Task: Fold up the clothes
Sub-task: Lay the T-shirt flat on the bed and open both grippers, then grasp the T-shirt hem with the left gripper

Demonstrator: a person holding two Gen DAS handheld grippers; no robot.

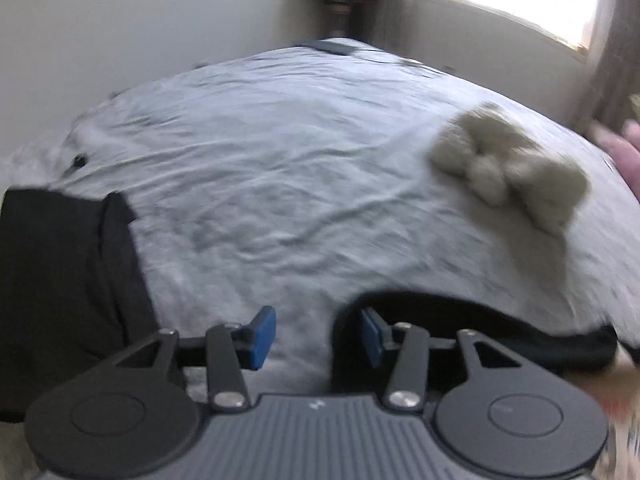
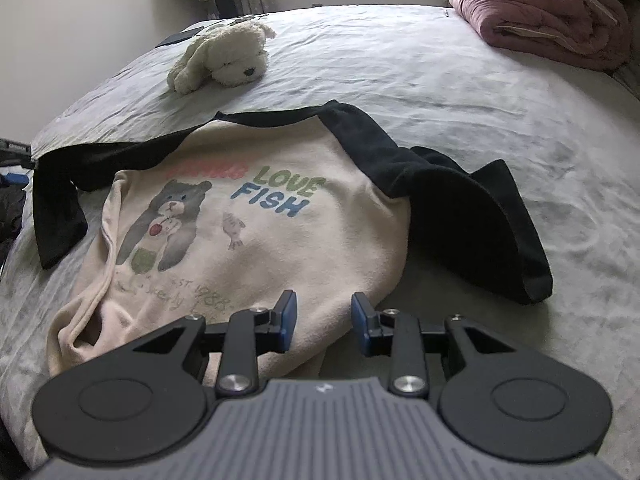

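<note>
1. Nearest to us, the right gripper (image 2: 324, 322) hangs over the lower hem of the sweatshirt (image 2: 256, 232), at the near edge of the bed (image 2: 460, 80). Its jaws stand partly apart; the cream cloth lies under and between them, but we cannot see the pads pressing on it, so we judge it holds nothing.
2. The left gripper (image 1: 316, 334) also stands partly open and empty, over bare sheet. A black sleeve (image 1: 68, 280) lies to its left, and a black band of cloth curves just behind its right finger.
3. The sweatshirt lies face up, its long axis running away from us, hem near, collar far. The right sleeve (image 2: 472, 216) is spread out to the right side.
4. We judge that the right gripper is the nearer one to the body of the garment, and the left one to the sleeve beside it.
5. Farther, a plush dog (image 2: 224, 60) rests beyond the collar.
6. At the far right corner lies a rolled pink blanket (image 2: 552, 20).
</note>
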